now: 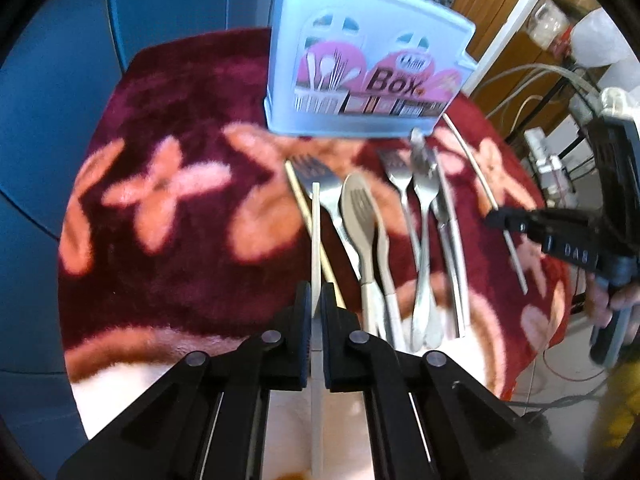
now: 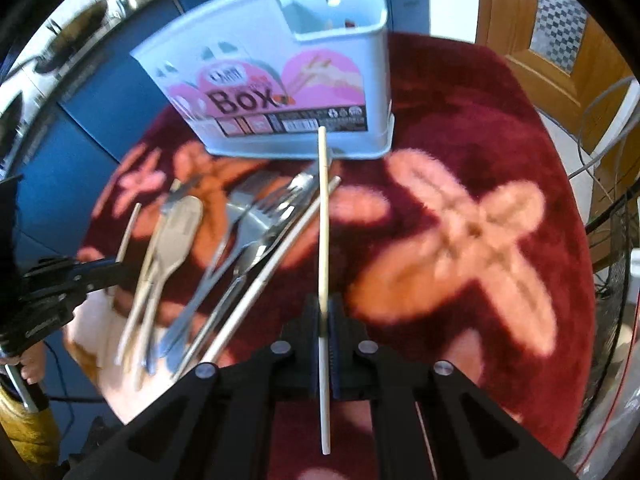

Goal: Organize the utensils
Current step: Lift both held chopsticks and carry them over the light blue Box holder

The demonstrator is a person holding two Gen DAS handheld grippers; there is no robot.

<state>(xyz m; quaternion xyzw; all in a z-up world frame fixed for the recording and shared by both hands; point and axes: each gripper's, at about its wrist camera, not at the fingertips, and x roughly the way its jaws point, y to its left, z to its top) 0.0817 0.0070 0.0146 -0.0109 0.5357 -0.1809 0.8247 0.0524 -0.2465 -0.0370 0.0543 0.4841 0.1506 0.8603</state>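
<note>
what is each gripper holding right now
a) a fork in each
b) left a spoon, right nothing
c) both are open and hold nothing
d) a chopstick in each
d: in the left wrist view the left gripper is shut on a pale chopstick, and in the right wrist view the right gripper is shut on another chopstick, while the forks and spoon lie on the red blanket before the utensil box.

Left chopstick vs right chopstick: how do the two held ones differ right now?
The left chopstick is uniformly pale; the right chopstick runs tan at the far end to white at the near end. The left one's tip lies over the forks; the right one's tip points at the utensil box. Both are clamped mid-length, in the left gripper and right gripper.
</note>
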